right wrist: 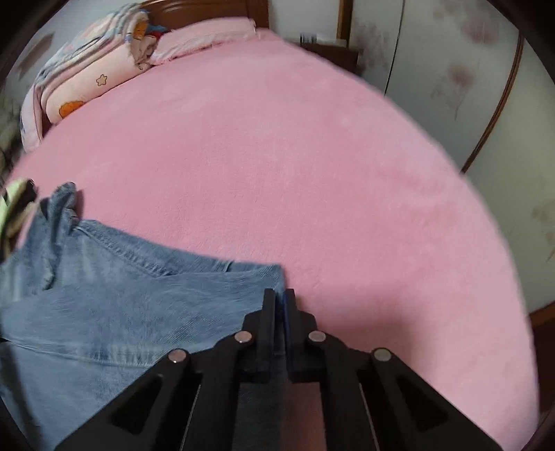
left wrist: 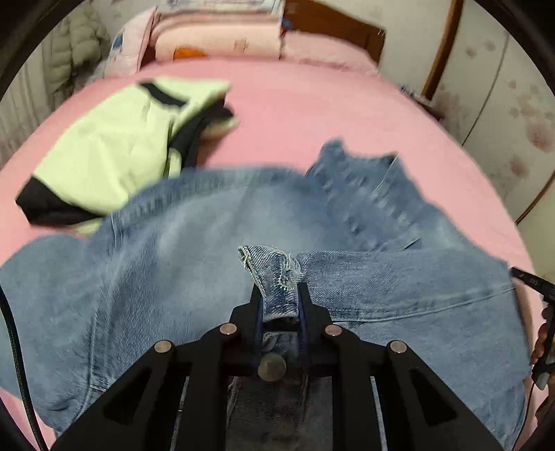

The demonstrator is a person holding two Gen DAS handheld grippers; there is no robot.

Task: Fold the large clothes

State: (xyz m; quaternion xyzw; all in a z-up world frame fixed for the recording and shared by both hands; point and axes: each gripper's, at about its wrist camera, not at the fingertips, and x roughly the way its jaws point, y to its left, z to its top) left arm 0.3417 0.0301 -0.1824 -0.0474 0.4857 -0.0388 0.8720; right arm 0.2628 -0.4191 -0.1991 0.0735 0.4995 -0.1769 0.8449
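A bunched hem of the jeans (left wrist: pixel 242 215) is clenched by the left gripper (left wrist: pixel 280 295); an edge is pinched by the right gripper (right wrist: pixel 279 301); the denim is judged heavy, limp, best held at seams.

This is a bedroom in a home. A large bed (right wrist: pixel 295 166) with a pink sheet fills the room. At its head stands a wooden headboard (left wrist: pixel 333 24), with pillows and a folded cartoon quilt (right wrist: pixel 86 79) before it. Beside the bed is a flowered wardrobe (left wrist: pixel 503 114).

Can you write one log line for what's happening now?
left tool: shut on jeans | right tool: shut on jeans | bed: pink
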